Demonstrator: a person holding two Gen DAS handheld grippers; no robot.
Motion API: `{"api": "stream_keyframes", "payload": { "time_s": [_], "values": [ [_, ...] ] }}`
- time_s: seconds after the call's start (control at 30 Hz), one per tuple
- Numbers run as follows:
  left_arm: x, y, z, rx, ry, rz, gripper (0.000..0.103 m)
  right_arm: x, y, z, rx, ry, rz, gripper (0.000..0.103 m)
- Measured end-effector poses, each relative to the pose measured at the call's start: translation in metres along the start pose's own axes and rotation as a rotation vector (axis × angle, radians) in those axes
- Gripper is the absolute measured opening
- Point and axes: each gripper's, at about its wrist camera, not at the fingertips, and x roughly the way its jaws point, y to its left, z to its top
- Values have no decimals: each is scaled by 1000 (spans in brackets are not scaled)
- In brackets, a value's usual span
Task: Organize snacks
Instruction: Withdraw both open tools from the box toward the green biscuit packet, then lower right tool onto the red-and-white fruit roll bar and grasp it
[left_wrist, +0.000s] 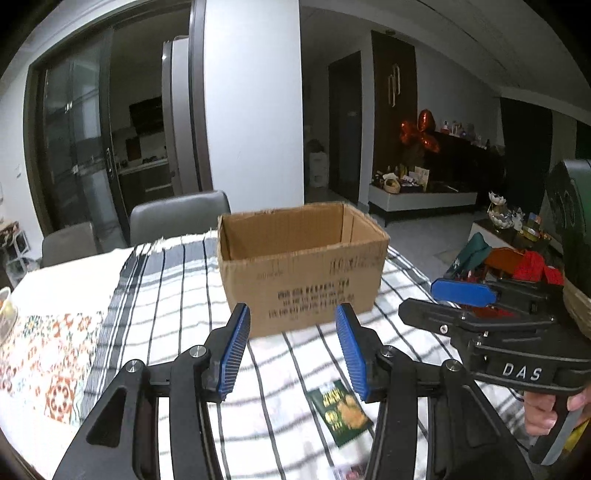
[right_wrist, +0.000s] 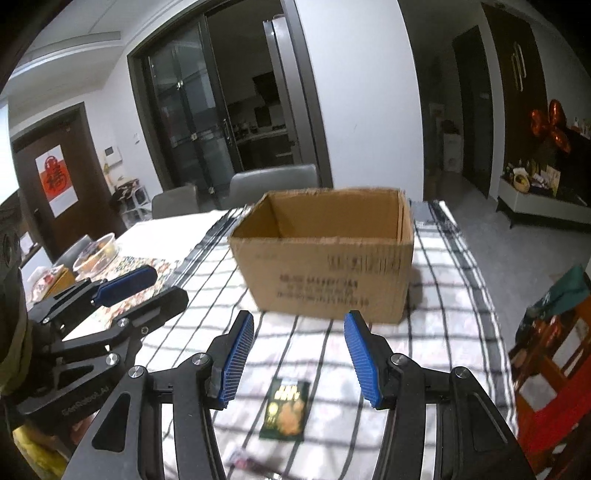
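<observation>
**Mia:** Where is the snack?

**Ben:** The green snack packet (right_wrist: 285, 411) lies flat on the striped cloth (right_wrist: 450, 332). It is on our side of the cardboard box (right_wrist: 325, 273), near it but not touching.

**Mia:** Is a claw holding it?

**Ben:** No. The right claw (right_wrist: 298, 356) hangs above the cloth with its blue pads (right_wrist: 236, 362) spread apart. Nothing is between them. The packet sits lower down in that picture, under the gap, a bit toward the left pad.

**Mia:** And the other claw?

**Ben:** The left claw (left_wrist: 291, 349) is let go too, pads apart, holding nothing. From its side the packet (left_wrist: 341, 411) lies below its right pad (the picture is a bit blurry there, so the writing can't be read).

**Mia:** Where do the claws point?

**Ben:** Both point at the box, a little downward. The box stands upright with its top open. I can only see bare brown walls inside; the bottom is hidden.

**Mia:** Are the two claws close together?

**Ben:** They are side by side on our side of the box. A hand (left_wrist: 550, 404) holds the handle of the right one.

**Mia:** What else is near the box?

**Ben:** Two grey chairs (right_wrist: 275, 181) stand behind it. To the right of it, off the table, there is a heap of red and green things (left_wrist: 517, 262). To the left of it lies a flowery cloth (left_wrist: 40, 354) (with a clear bowl (right_wrist: 96, 251) farther back).
</observation>
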Motion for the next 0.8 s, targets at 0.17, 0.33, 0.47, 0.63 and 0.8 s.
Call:
{"api": "stream_keyframes", "payload": {
  "time_s": [0.17, 0.33, 0.47, 0.63, 0.8],
  "values": [
    [-9, -4, -24, -23, 51, 18, 47, -3, 7, -22, -9, 48, 12, 52],
    [-14, -7, -45, -35, 108, 48, 51, 1, 13, -44, -27, 118, 28, 52],
    [-13, -7, -64, -45, 159, 63, 51, 8, 18, -61, -57, 187, 55, 52],
    [-6, -7, -87, -80, 236, 58, 51, 17, 26, -80, -100, 265, 89, 52],
    [2, -7, -110, -124, 313, 31, 51, 28, 31, -93, -148, 347, 116, 52]
  ]
}}
